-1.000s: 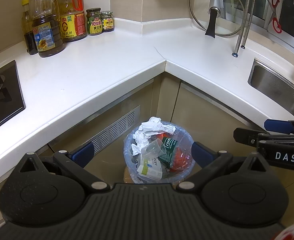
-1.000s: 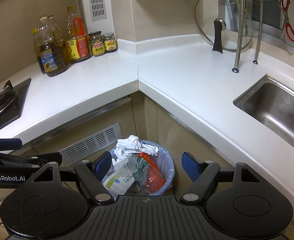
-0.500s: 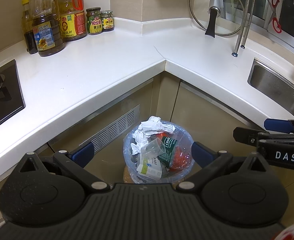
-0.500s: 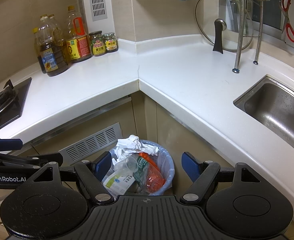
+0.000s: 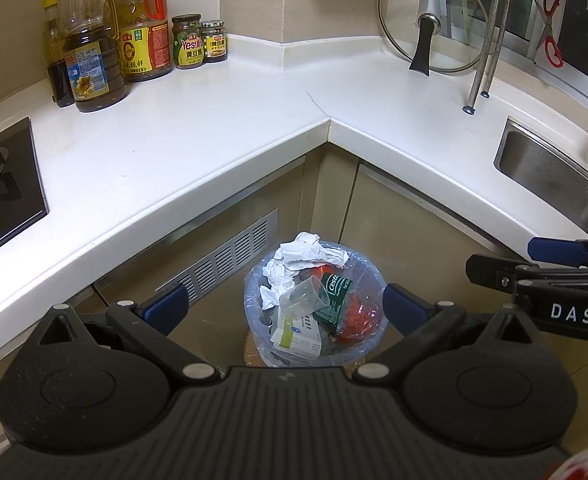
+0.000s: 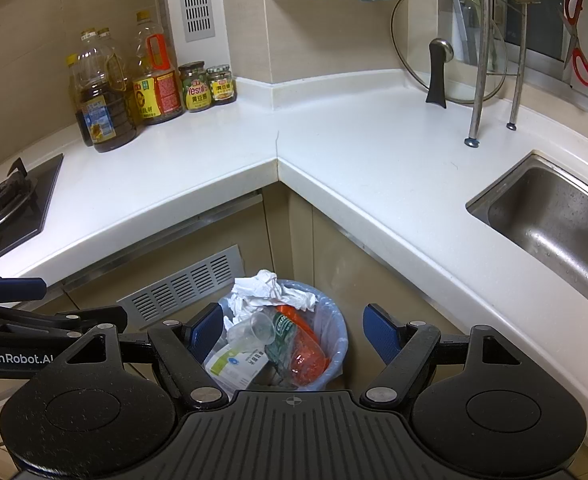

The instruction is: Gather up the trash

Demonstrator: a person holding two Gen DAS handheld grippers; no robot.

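Claws [image 5: 282, 308] [image 6: 292, 334] hang empty, spread above full bin [image 5: 368, 346].

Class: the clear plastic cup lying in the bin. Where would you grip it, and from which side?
Grip the clear plastic cup across its open rim from above. It lies tilted on top of the rubbish in the bin, mouth toward the carton side; its thin rim probably fits between open jaws.
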